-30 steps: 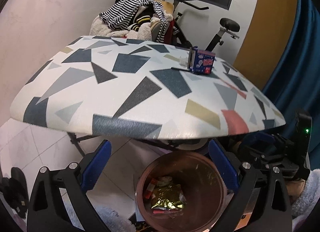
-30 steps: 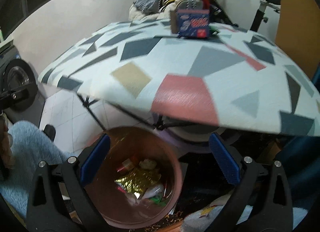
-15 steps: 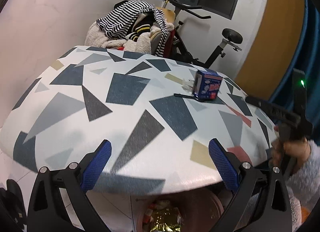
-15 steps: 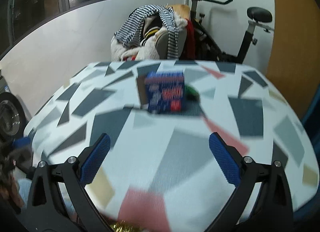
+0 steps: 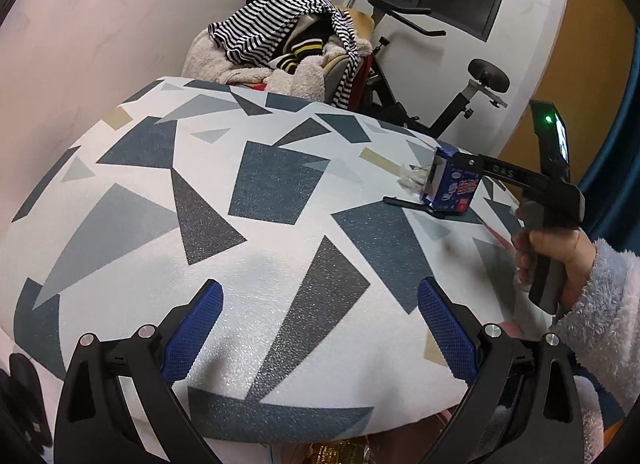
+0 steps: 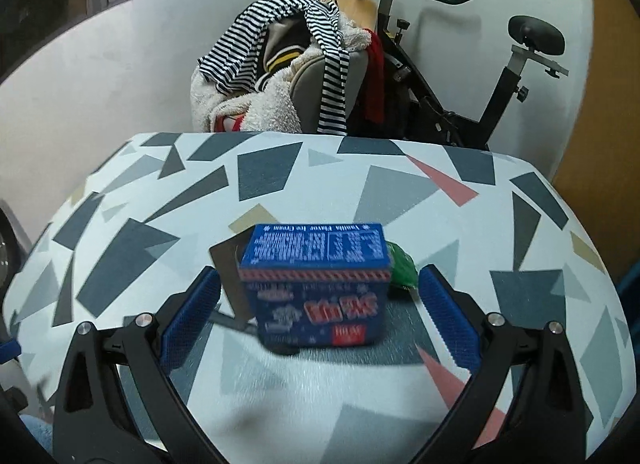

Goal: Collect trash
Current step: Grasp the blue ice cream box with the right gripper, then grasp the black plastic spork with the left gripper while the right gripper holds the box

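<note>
A blue ice cream box with red lettering stands on the patterned table. My right gripper is open with one finger on each side of the box, not touching it. A green wrapper lies just behind the box. In the left wrist view the box sits far right, beside a clear plastic scrap, with the right gripper's fingers around it. My left gripper is open and empty over the table's near edge. Gold trash in the bin peeks out below the table.
A chair piled with striped and fleece clothes stands behind the table. An exercise bike is at the back right. A thin dark stick lies by the box.
Both grippers rose from the bin under the table to tabletop height. The right gripper moved forward until its open fingers came around the blue box.
</note>
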Demonstrator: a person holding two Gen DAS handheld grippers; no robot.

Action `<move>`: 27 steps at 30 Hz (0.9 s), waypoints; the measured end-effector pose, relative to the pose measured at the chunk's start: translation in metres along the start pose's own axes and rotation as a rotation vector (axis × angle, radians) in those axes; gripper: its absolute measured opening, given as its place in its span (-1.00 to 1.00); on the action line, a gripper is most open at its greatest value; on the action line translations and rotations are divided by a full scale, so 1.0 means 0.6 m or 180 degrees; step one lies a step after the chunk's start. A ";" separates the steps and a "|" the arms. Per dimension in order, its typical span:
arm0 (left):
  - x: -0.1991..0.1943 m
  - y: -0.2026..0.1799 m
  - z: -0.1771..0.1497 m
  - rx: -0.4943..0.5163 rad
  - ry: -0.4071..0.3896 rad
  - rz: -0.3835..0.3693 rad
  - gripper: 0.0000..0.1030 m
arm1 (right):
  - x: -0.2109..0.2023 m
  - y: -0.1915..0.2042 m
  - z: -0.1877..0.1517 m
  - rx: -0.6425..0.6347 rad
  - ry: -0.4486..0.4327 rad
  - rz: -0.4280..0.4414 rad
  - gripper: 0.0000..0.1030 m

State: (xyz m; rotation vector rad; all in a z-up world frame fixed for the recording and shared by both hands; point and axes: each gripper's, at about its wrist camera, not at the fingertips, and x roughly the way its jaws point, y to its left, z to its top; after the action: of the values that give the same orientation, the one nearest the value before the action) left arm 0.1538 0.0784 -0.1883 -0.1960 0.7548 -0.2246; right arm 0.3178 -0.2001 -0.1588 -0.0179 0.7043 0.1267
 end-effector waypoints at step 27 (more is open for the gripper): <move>0.239 -0.193 0.124 0.1590 0.0478 -0.0445 0.31 | -0.110 -0.143 -0.050 0.0601 -0.0207 0.0160 0.60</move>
State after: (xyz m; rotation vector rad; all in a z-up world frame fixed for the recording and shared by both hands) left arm 0.2916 -0.0645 -0.1995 0.2454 0.8113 -0.5564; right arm 0.2592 -0.2945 -0.1412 0.1839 0.6497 0.1079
